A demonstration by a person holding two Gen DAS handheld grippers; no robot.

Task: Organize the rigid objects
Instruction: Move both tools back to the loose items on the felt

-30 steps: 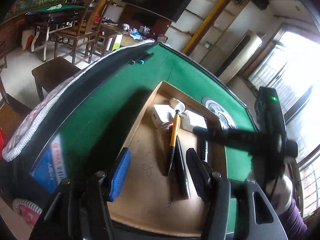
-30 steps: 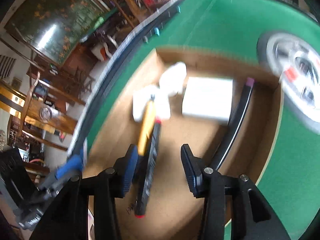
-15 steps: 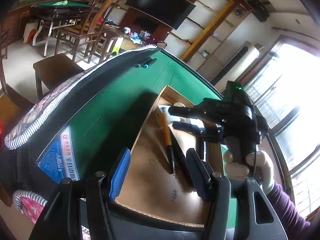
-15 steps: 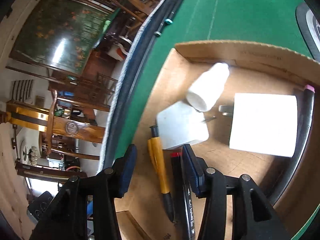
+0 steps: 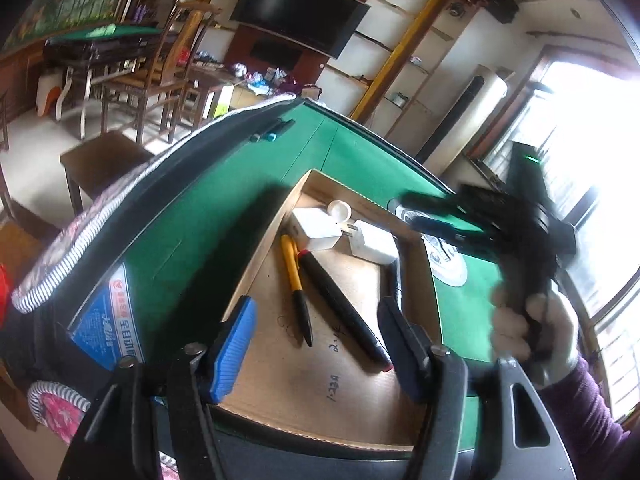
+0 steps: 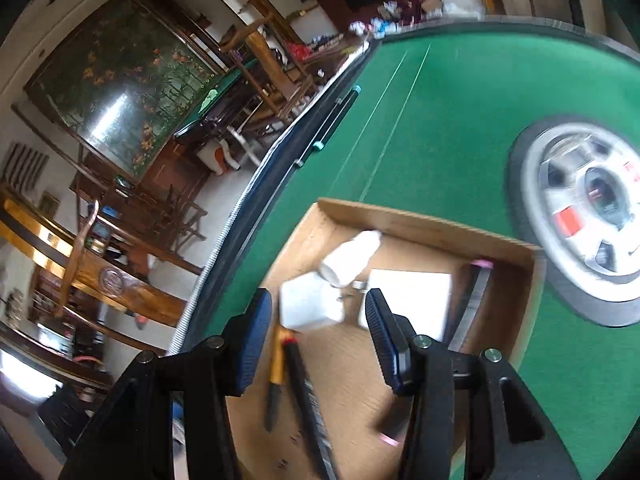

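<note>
A shallow cardboard tray (image 5: 260, 256) (image 6: 420, 224) lies on the green table. Inside it are a yellow-and-black pen (image 5: 291, 264) (image 6: 276, 364), a black marker (image 5: 340, 304) (image 6: 308, 396), two white chargers (image 5: 316, 228) (image 5: 374, 242), a small white bottle (image 5: 340, 211) (image 6: 352, 258) and a dark stick with a pink end (image 6: 476, 292). My left gripper (image 5: 316, 316) hovers over the tray's near end, its jaws opening with nothing between them. My right gripper (image 6: 318, 308) (image 5: 420, 212) hangs open and empty above the tray's right side, held by a gloved hand (image 5: 536, 320).
The table's round silver centre piece (image 6: 592, 216) (image 5: 448, 264) sits right of the tray. Two dark pens with teal caps (image 5: 272, 130) (image 6: 332, 128) lie by the padded far-left rim. A blue sticker (image 5: 108, 324) marks the near rim. Wooden chairs and another table stand beyond.
The right gripper has pulled up and back from over the pens to the tray's right side. The left jaws stand slightly wider. Everything in the tray has stayed put.
</note>
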